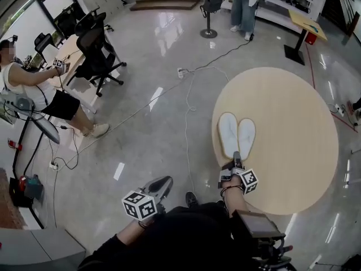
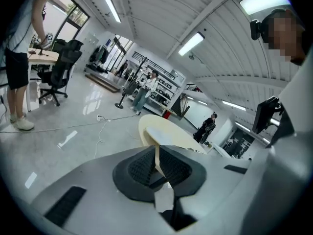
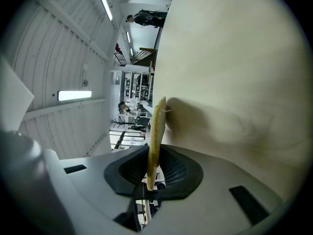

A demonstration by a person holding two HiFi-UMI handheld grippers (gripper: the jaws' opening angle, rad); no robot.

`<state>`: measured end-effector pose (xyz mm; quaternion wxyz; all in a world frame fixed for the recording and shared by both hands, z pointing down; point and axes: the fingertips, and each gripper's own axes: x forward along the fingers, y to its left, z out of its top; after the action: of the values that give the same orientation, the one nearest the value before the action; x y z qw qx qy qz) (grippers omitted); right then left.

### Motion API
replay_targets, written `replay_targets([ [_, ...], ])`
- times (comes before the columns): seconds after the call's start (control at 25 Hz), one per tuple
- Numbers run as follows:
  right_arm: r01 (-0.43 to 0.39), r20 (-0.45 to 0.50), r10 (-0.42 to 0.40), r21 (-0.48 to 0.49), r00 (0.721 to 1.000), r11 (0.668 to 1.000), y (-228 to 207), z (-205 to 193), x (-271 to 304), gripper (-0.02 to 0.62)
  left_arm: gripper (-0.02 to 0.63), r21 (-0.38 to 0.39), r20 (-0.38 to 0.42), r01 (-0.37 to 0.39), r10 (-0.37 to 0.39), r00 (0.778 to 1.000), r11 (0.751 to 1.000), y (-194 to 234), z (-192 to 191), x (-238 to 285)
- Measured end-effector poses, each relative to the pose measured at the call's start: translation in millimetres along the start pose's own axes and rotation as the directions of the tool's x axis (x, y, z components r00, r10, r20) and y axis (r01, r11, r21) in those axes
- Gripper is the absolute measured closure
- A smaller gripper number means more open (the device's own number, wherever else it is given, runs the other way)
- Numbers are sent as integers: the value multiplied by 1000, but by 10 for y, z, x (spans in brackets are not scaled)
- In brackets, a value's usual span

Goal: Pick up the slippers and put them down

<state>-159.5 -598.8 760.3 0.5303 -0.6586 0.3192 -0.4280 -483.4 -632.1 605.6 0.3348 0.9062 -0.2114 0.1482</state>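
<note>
Two white slippers lie side by side, soles down, on the round wooden table. My right gripper is at their heel ends, low over the table's near edge. In the right gripper view its pads are shut on a thin yellowish slipper edge, with the tabletop beside it; which slipper it grips I cannot tell. My left gripper hangs over the floor left of the table, shut with nothing in it. In the left gripper view its pads meet and the table lies ahead.
Cables and a power strip run over the shiny floor left of the table. Black office chairs and a seated person are at the far left. A pole stand and a standing person are at the back.
</note>
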Motion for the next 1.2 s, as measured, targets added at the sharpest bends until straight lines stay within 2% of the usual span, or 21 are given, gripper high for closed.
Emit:
replay_targets([
  [0.12, 51, 49, -52, 27, 997, 998, -214, 11, 149, 528, 566, 10, -26, -14, 14, 1000, 1000, 29, -78, 22],
  [0.24, 75, 59, -77, 44, 995, 996, -358, -87, 249, 528, 568, 11, -37, -33, 33, 999, 999, 132, -137, 24],
  [0.44, 106, 31, -107, 37, 994, 994, -417, -405, 312, 526, 568, 10, -56, -35, 36, 998, 999, 223, -222, -18],
  [0.56, 112, -19, -111, 32, 994, 993, -416, -476, 506, 519, 568, -1, -51, -38, 37, 998, 999, 207, -196, 189],
  [0.68, 104, -118, -98, 45, 988, 994, -455, -599, 772, 348, 568, -22, -35, -46, 46, 998, 999, 246, -142, 458],
  [0.8, 101, -214, -94, 22, 972, 995, -414, -1029, 646, 331, 568, -36, -24, -43, 42, 999, 998, 313, -123, 255],
  [0.92, 114, -308, -118, -32, 944, 993, -483, -1397, 574, 330, 568, -40, -19, -30, 29, 999, 999, 420, -122, 173],
  [1.0, 121, -375, -145, -88, 915, 989, -539, -1570, 483, 330, 568, -45, -17, -20, 19, 1000, 999, 436, -120, 158],
  [1.08, 127, -449, -184, -154, 874, 980, -603, -1720, 303, 330, 568, -49, -16, -12, 11, 1000, 999, 406, -119, 145],
  [1.2, 110, -563, -227, -233, 795, 966, -687, -1932, -8, 330, 566, -56, -13, 4, -4, 1000, 998, 373, -104, 203],
])
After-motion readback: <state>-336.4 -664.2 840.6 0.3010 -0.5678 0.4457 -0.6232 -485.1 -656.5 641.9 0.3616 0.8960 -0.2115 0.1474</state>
